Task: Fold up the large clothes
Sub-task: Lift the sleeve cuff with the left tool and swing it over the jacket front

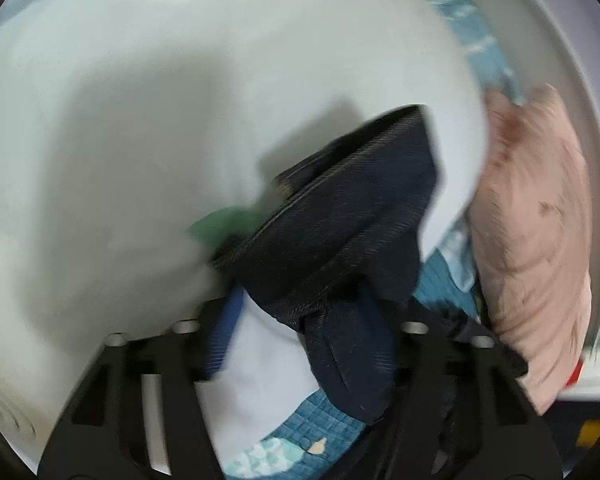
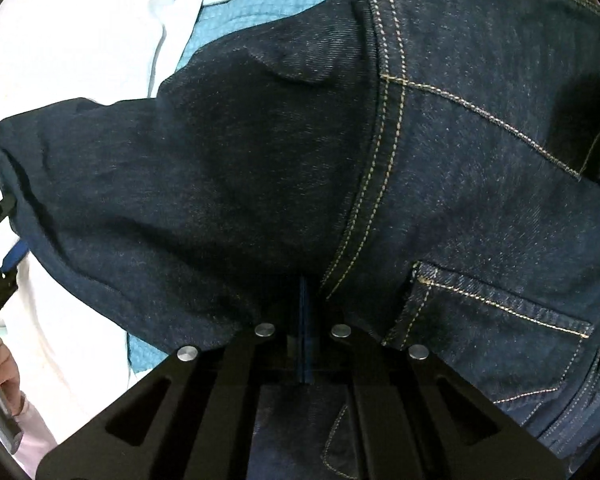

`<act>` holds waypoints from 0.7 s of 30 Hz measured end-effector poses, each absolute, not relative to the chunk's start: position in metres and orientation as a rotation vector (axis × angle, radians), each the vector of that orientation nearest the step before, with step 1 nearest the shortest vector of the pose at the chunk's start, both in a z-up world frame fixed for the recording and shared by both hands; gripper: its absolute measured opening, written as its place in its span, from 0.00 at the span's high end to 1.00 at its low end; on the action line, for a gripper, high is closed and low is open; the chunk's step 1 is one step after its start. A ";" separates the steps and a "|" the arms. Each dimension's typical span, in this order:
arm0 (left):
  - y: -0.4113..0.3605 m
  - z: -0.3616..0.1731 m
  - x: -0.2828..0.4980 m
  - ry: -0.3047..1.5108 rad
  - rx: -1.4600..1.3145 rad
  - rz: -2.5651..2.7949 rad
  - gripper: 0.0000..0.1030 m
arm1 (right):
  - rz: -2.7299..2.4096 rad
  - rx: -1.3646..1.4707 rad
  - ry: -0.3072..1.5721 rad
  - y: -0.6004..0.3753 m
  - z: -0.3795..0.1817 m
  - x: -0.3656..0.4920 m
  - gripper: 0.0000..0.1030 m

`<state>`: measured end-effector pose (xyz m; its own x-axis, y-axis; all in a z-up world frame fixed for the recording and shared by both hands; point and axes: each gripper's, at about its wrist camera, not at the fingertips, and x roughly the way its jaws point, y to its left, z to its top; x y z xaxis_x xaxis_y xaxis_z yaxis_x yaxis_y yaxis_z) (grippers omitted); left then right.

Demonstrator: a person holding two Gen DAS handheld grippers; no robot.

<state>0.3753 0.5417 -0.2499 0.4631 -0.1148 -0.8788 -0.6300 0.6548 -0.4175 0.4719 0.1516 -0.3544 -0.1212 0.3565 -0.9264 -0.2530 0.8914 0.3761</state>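
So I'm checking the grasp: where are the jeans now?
The jeans fill the right wrist view, pinched in the right gripper; their far end hangs from the left gripper, beside the pink pillow.

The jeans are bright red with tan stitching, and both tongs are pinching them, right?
Not quite. The jeans are dark blue, not red, as the right wrist view shows plainly. The stitching is tan, and the right tongs and left tongs are both pinching the denim.
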 end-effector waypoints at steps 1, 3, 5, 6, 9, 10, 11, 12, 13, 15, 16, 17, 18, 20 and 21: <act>0.541 -0.249 0.375 1.062 -0.809 0.356 0.64 | 0.521 0.087 1.604 0.151 -0.354 0.470 1.00; 0.541 -0.248 0.374 1.070 -0.807 0.361 0.69 | 0.520 0.074 1.585 0.151 -0.352 0.467 1.00; 0.541 -0.247 0.372 1.068 -0.817 0.356 0.74 | 0.515 0.056 1.569 0.155 -0.350 0.463 1.00; 0.539 -0.244 0.371 1.067 -0.807 0.354 0.75 | 0.510 0.046 1.562 0.157 -0.349 0.460 1.00; 0.530 -0.236 0.369 1.073 -0.756 0.351 0.75 | 0.504 0.019 1.549 0.164 -0.344 0.450 1.00; 0.527 -0.233 0.371 1.072 -0.742 0.348 0.76 | 0.506 0.009 1.548 0.167 -0.340 0.450 1.00; 0.526 -0.230 0.371 1.070 -0.727 0.349 0.76 | 0.504 0.005 1.547 0.170 -0.340 0.448 1.00; 0.523 -0.226 0.370 1.065 -0.717 0.354 0.76 | 0.498 0.005 1.548 0.171 -0.338 0.446 1.00; 0.522 -0.224 0.369 1.062 -0.716 0.351 0.76 | 0.495 0.003 1.547 0.172 -0.339 0.445 1.00; 0.516 -0.218 0.368 1.056 -0.713 0.346 0.76 | 0.492 -0.004 1.542 0.176 -0.339 0.443 1.00; 0.510 -0.212 0.367 1.049 -0.700 0.328 0.76 | 0.493 -0.007 1.539 0.178 -0.339 0.442 1.00; 0.505 -0.208 0.368 1.044 -0.682 0.317 0.76 | 0.495 -0.013 1.534 0.179 -0.338 0.439 1.00; 0.497 -0.202 0.368 1.043 -0.651 0.310 0.76 | 0.495 -0.013 1.531 0.181 -0.335 0.438 1.00; 0.488 -0.195 0.369 1.049 -0.630 0.303 0.76 | 0.497 -0.002 1.524 0.182 -0.334 0.432 1.00; 0.481 -0.190 0.368 1.052 -0.635 0.287 0.76 | 0.498 0.014 1.521 0.181 -0.332 0.430 1.00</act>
<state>0.3683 0.4811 -0.1895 0.4806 -0.0750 -0.8737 -0.5085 0.7879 -0.3474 0.4302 0.1812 -0.3317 -0.0301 0.3194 -0.9471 -0.3029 0.9001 0.3132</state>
